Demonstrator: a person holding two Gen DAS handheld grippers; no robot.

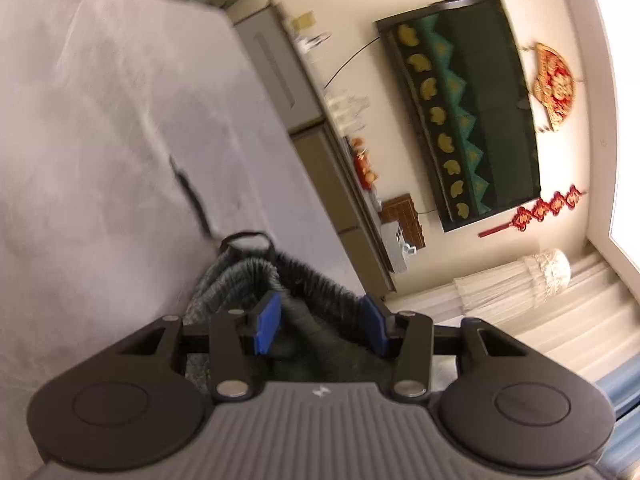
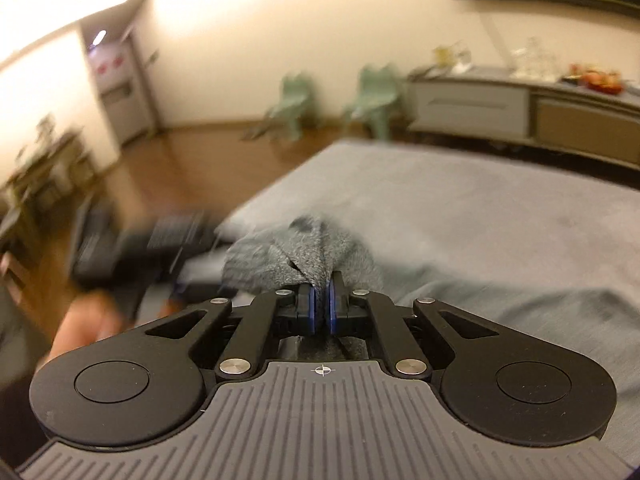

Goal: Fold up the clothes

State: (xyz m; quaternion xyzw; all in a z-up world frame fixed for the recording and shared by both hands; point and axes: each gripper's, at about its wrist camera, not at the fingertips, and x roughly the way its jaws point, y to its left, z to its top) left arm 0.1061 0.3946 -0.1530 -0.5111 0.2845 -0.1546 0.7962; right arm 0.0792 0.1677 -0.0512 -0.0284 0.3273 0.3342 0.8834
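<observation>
A dark grey knit garment (image 1: 320, 328) with a ribbed band and a black hanging loop (image 1: 244, 240) lies bunched between the blue pads of my left gripper (image 1: 320, 324), whose jaws stand wide apart around it. In the right wrist view my right gripper (image 2: 319, 308) is shut on a bunched fold of the same grey knit (image 2: 296, 252) and holds it above the grey bed cover (image 2: 480, 220). The left gripper (image 2: 132, 248) appears as a blurred dark shape at the left, with a hand below it.
The grey cover (image 1: 100, 120) fills the left of the left wrist view. A low cabinet (image 2: 520, 108) with glassware runs along the wall under a dark television (image 1: 460, 108). Two green chairs (image 2: 372, 96) stand on the wood floor beyond the bed's far edge.
</observation>
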